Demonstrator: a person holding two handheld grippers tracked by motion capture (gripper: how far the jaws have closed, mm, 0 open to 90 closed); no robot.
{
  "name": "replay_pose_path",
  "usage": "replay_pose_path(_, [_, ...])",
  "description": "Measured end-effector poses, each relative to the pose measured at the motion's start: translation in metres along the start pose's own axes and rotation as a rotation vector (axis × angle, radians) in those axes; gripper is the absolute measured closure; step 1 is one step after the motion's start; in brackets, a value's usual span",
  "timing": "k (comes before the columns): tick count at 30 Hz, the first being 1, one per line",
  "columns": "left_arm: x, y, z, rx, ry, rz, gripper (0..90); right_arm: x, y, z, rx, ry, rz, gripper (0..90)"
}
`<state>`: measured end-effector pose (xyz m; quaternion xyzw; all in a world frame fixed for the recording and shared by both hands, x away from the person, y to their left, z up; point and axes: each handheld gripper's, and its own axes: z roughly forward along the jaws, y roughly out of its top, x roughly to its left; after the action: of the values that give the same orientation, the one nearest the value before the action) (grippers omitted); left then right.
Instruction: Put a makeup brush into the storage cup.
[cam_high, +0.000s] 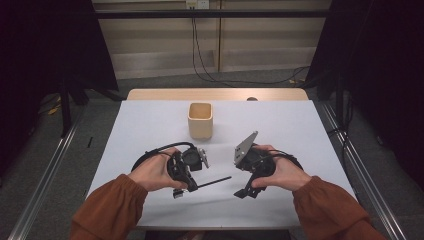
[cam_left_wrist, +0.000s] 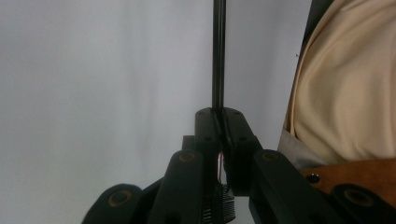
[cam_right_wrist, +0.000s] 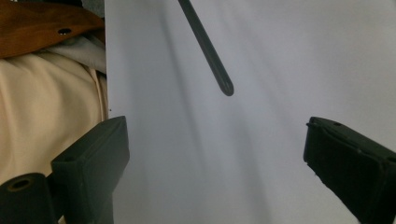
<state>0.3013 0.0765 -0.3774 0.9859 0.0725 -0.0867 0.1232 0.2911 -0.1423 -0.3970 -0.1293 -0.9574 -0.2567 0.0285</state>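
- Left gripper view: the left gripper (cam_left_wrist: 219, 122) has its fingers (cam_left_wrist: 238, 135) clamped tight on one end of a thin black stick (cam_left_wrist: 218, 56). The stick pokes straight out past the tips, over the white worktop (cam_left_wrist: 102, 93).
- Right gripper view: the right gripper (cam_right_wrist: 217, 154) has its fingers (cam_right_wrist: 95, 154) wide apart, with nothing between them. The free end of the stick hangs just ahead of the gap.
- High view: the left gripper (cam_high: 192, 186) holds the stick (cam_high: 214, 181) low and almost flat, pointing toward the right gripper (cam_high: 245, 192). The two are near but not touching.
- A tan cup (cam_high: 200, 120) stands upright farther back, in the middle of the worktop (cam_high: 290, 125), well apart from both hands.
- The job in hand looks like passing the stick across or dropping it in the cup. To do it well, I think the left hand should stay still while the right fingers slide around the free end.
- The right fingers should squeeze first. Only then should the left let go, or the stick may roll away.
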Motion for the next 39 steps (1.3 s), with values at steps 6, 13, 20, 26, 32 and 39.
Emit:
replay_pose_path(6, [-0.001,0.002,0.001,0.018,0.005,0.005,85.4,-0.002,0.006,0.006,0.067,0.026,0.014,4.4])
replay_pose_path(13, [-0.004,0.005,0.006,0.039,-0.008,0.008,85.4,-0.003,0.012,0.008,0.132,0.078,0.012,4.6])
replay_pose_path(20, [-0.004,0.007,0.006,0.029,-0.003,0.014,85.4,-0.005,0.022,0.013,0.159,0.079,-0.028,24.3])
replay_pose_path(26, [-0.006,0.009,0.007,0.026,-0.013,0.042,85.4,-0.004,0.027,0.019,0.162,0.082,-0.082,39.8])
replay_pose_path(32, [-0.004,0.008,0.01,0.008,0.004,0.032,85.4,-0.002,0.029,0.021,0.159,0.099,-0.1,56.9])
replay_pose_path(39, [-0.002,0.003,0.014,-0.002,0.0,0.01,85.5,0.0,0.035,0.028,0.153,0.109,-0.116,70.7])
